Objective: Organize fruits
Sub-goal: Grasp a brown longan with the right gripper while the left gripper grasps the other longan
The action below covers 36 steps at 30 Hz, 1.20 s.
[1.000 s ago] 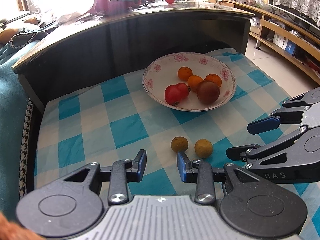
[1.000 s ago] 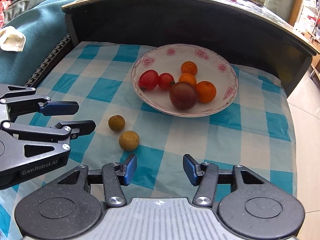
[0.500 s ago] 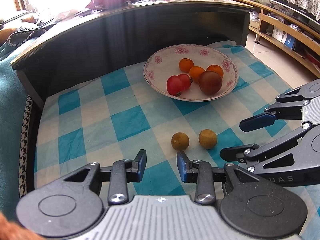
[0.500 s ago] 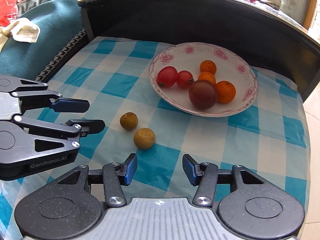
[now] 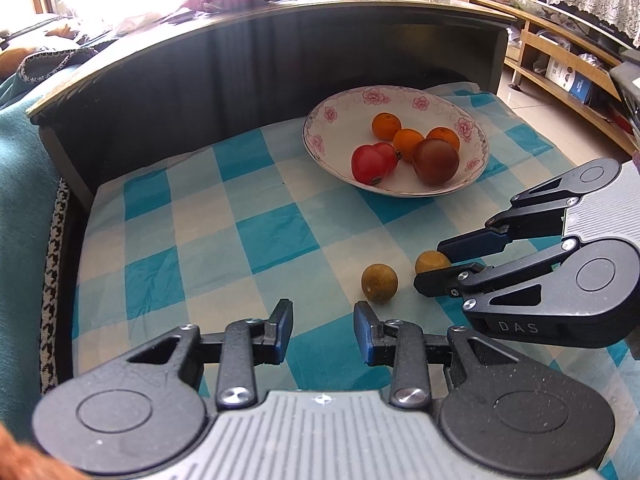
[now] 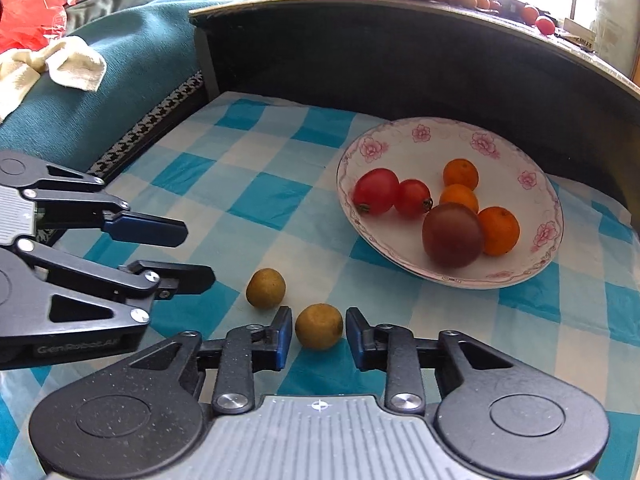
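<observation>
Two small brown-yellow fruits lie loose on the blue-and-white checked cloth (image 6: 260, 192), apart from each other. In the right wrist view, the nearer brown fruit (image 6: 319, 326) sits between the spread fingers of the right gripper (image 6: 316, 334), with a sliver of cloth showing on either side, so the pads bracket it without touching. The other brown fruit (image 6: 265, 288) rests at about 10 o'clock from the first, just beyond the right gripper's left fingertip.

Seen from the left wrist, the left gripper (image 5: 323, 326) also has its fingers apart and holds nothing; that second fruit (image 5: 379, 283) lies just past its right fingertip, at roughly 1 o'clock. The right gripper (image 5: 434, 266) reaches in from 3 o'clock, and the fruit it brackets (image 5: 430, 261) shows partly behind its fingers.

A white floral-rimmed plate (image 6: 532, 152) stands farther back on the cloth, at 1 o'clock from the right gripper. It holds two red tomatoes (image 6: 376, 191) touching side by side, three small oranges (image 6: 461, 173) and a dark purple-brown round fruit (image 6: 453, 235) at the near side, which touches the oranges behind it.

A dark curved tabletop (image 5: 360, 20) overhangs the cloth at 12 o'clock.
</observation>
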Each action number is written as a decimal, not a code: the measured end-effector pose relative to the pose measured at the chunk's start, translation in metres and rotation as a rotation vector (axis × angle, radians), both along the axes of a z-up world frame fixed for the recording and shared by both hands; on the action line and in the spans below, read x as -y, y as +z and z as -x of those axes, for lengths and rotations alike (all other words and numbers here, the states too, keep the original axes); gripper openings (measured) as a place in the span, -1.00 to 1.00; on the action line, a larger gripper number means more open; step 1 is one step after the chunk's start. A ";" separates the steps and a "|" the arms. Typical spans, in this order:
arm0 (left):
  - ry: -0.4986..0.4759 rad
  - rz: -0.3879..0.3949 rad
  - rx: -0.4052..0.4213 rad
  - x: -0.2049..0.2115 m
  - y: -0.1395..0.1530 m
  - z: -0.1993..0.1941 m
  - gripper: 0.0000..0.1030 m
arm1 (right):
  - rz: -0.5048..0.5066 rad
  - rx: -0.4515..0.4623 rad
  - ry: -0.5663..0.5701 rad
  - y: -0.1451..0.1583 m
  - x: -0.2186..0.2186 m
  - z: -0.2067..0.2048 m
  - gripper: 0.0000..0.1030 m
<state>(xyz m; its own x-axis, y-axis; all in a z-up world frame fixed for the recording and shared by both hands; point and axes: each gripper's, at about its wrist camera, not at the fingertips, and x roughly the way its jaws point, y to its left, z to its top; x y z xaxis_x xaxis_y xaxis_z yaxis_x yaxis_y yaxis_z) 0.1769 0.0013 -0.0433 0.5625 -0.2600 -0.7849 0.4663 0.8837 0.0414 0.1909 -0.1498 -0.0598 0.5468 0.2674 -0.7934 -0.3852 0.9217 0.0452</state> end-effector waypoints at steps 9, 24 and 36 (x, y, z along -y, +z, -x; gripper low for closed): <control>-0.033 0.073 -0.029 0.011 -0.006 -0.004 -0.17 | -0.002 -0.024 -0.015 0.000 0.009 0.001 -0.60; -0.034 0.048 0.003 0.044 -0.028 -0.014 -0.20 | -0.013 -0.038 -0.082 0.006 0.047 0.019 -0.60; -0.101 0.027 -0.005 0.049 -0.023 0.005 -0.32 | 0.017 -0.028 -0.079 0.004 0.059 0.026 -0.60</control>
